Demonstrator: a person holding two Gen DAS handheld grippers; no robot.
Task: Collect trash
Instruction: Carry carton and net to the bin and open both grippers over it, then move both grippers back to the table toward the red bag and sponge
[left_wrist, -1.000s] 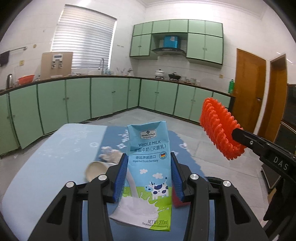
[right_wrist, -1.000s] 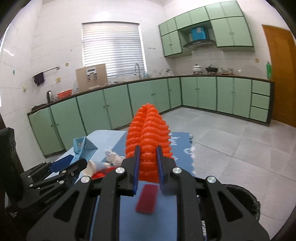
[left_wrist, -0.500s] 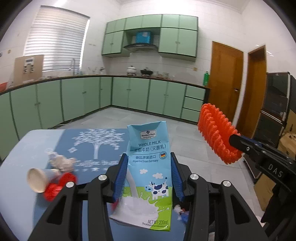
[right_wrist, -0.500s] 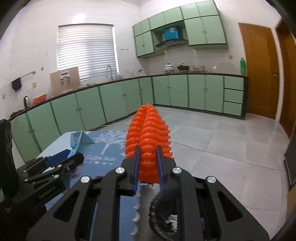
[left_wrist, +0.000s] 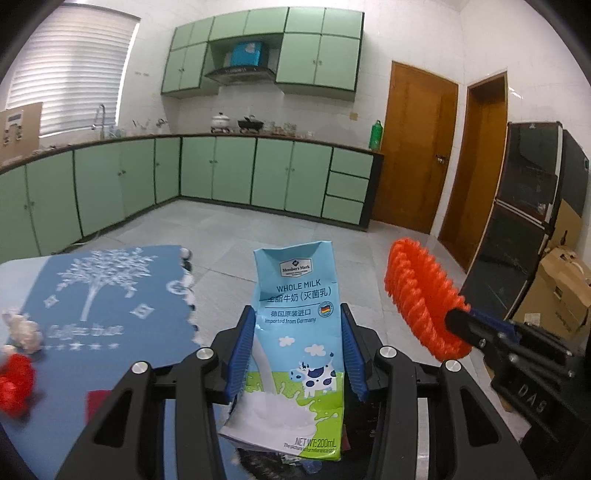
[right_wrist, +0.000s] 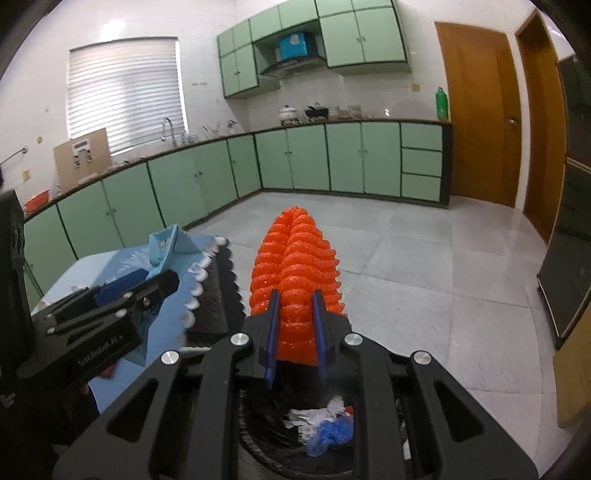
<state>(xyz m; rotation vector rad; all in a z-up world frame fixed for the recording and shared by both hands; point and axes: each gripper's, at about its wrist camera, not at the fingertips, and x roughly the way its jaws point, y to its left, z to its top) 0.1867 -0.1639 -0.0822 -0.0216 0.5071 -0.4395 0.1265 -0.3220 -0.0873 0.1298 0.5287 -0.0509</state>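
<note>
The left gripper (left_wrist: 297, 350) is clenched on a milk carton (left_wrist: 295, 339), with its blue pads (left_wrist: 242, 350) pressing the two narrow sides of the carton. The carton is light blue with a cow picture and the words "WHOLE MILK", it stands almost upright between the fingers, and its lower part is a little crushed. The right gripper (right_wrist: 295, 332) is clenched on an orange foam net (right_wrist: 295, 273), which sticks out forward and upward from between the narrow fingers. In the left wrist view the same net (left_wrist: 421, 295) shows at the right of the carton, held by the right gripper (left_wrist: 461, 325), so the two grippers are side by side. Just below the right gripper there is a black trash bin (right_wrist: 266, 432), and inside it lie white and blue crumpled pieces (right_wrist: 325, 424). The dark opening of the bin (left_wrist: 258, 461) shows also under the carton in the left wrist view. To the left of the bin is the tabletop, covered by a blue cloth (left_wrist: 99, 302) with a white tree drawing and a scalloped edge. On this cloth, at the far left, lie a small crumpled whitish piece (left_wrist: 20, 330) and a red object (left_wrist: 14, 380), both blurred. Beyond are the grey tiled floor (right_wrist: 424, 266), green cabinets (left_wrist: 236, 170) and two brown doors (left_wrist: 417, 147).
</note>
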